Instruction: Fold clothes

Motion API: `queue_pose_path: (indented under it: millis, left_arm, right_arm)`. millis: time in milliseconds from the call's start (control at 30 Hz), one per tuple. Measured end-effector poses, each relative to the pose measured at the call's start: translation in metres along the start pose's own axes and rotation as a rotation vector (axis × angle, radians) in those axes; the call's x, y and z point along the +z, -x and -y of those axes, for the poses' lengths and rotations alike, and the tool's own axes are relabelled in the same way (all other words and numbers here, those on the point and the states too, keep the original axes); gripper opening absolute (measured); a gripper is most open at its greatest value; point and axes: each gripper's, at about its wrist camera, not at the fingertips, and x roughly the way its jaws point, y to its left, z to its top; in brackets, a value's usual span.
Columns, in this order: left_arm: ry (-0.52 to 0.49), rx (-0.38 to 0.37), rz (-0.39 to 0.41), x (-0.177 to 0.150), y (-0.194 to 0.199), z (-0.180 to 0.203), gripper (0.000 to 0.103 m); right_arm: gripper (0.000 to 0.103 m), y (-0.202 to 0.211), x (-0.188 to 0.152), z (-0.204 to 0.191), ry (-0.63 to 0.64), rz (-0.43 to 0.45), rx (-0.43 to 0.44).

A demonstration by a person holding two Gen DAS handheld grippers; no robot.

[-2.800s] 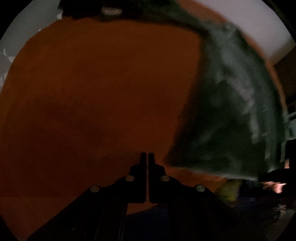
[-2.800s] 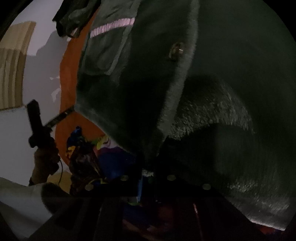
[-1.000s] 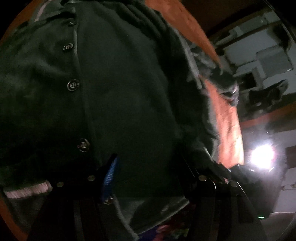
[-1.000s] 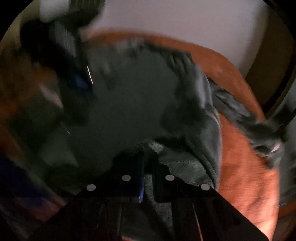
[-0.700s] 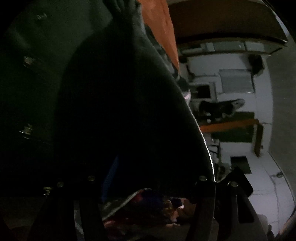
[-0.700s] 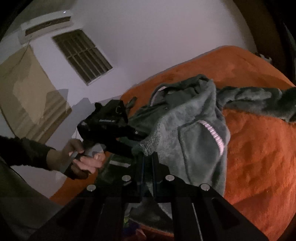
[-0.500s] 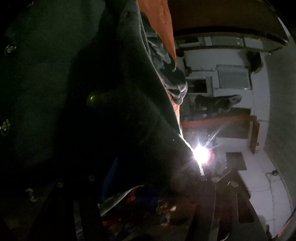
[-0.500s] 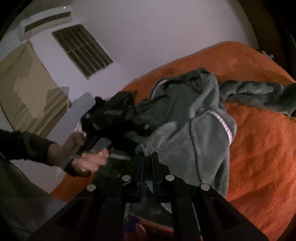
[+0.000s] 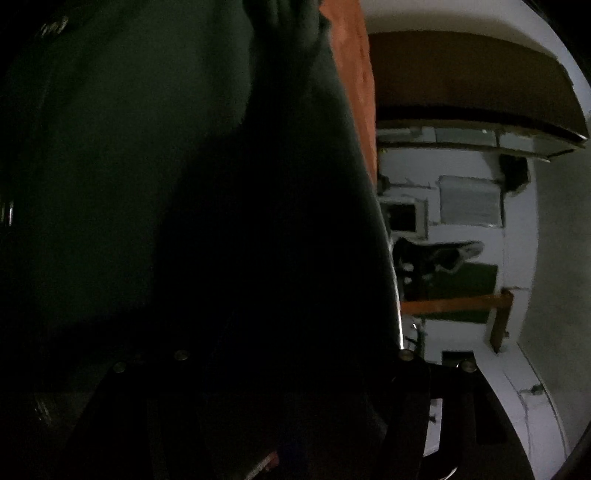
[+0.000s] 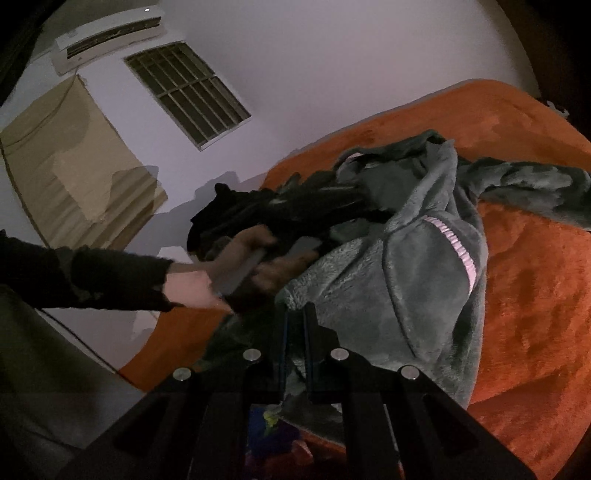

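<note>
Fleece jacket [image 10: 413, 280], plush grey-green, crumpled, pinched by right gripper [image 10: 295, 321], fuzzy orange blanket [image 10: 535, 295]

We find no text, label, brand, number or sign that we can read in either view. The air conditioner [image 10: 107, 31] on the far wall shows only a small light and dark, blurred marks. The left view is too dark for us to make out any lettering.
</note>
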Motion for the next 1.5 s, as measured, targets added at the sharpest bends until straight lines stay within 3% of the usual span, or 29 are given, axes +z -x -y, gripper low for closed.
queue_pose_path:
  millis: [167, 400, 500, 533, 600, 667, 733, 833, 933, 1033, 1067, 1100, 1167, 1333, 1467, 1500]
  left_arm:
    - [0.025, 0.015, 0.104, 0.032, 0.005, 0.003, 0.064]
    - [-0.009, -0.033, 0.140, 0.043, 0.003, 0.021, 0.064]
    - [-0.078, 0.036, 0.178, 0.036, 0.012, 0.031, 0.062]
    - [-0.094, 0.057, 0.178, 0.035, 0.013, 0.033, 0.057]
    - [-0.125, 0.099, 0.174, 0.033, 0.014, 0.037, 0.023]
    - [-0.175, 0.167, 0.180, 0.034, 0.013, 0.044, 0.005]
    - [-0.233, 0.237, 0.200, 0.033, 0.016, 0.052, 0.004]
    - [-0.253, 0.258, 0.234, 0.029, 0.030, 0.055, 0.002]
    - [-0.277, 0.258, 0.220, 0.033, 0.030, 0.062, 0.001]
    - [-0.147, 0.105, 0.152, 0.049, 0.022, 0.046, 0.010]
    - [-0.117, 0.108, 0.136, 0.049, 0.018, 0.043, 0.022]
    - [-0.089, 0.115, 0.121, 0.049, 0.014, 0.040, 0.040]
    - [-0.075, 0.143, 0.092, 0.048, 0.009, 0.035, 0.056]
    - [-0.067, 0.141, 0.046, 0.043, -0.004, 0.029, 0.057]
    - [-0.089, 0.124, 0.093, 0.040, -0.002, 0.032, 0.056]
    - [-0.104, 0.117, 0.117, 0.039, 0.000, 0.034, 0.042]
  right_arm:
    - [0.007, -0.004, -0.005, -0.003, 0.020, -0.021, 0.024]
    - [0.007, -0.007, -0.013, -0.007, 0.061, -0.062, 0.041]
    - [0.007, -0.008, -0.016, -0.004, 0.061, -0.073, 0.027]
    - [0.007, -0.007, -0.018, -0.002, 0.058, -0.077, 0.020]
    - [0.007, -0.007, -0.021, 0.003, 0.048, -0.081, 0.008]
    - [0.007, -0.006, -0.022, 0.007, 0.035, -0.081, 0.001]
    - [0.007, -0.006, -0.022, 0.010, 0.029, -0.083, -0.009]
    - [0.007, -0.007, -0.021, 0.013, 0.024, -0.090, -0.011]
    - [0.007, -0.008, -0.020, 0.014, 0.026, -0.098, -0.008]
    - [0.007, -0.008, -0.020, 0.016, 0.028, -0.100, -0.002]
    - [0.007, -0.008, -0.020, 0.017, 0.029, -0.101, 0.001]
    - [0.007, -0.008, -0.019, 0.017, 0.031, -0.102, 0.005]
    - [0.007, -0.007, -0.019, 0.018, 0.033, -0.106, 0.015]
    - [0.007, -0.002, -0.022, 0.013, 0.089, -0.117, 0.011]
    - [0.007, 0.000, -0.021, 0.018, 0.076, -0.118, 0.023]
    - [0.007, 0.000, -0.021, 0.018, 0.073, -0.120, 0.026]
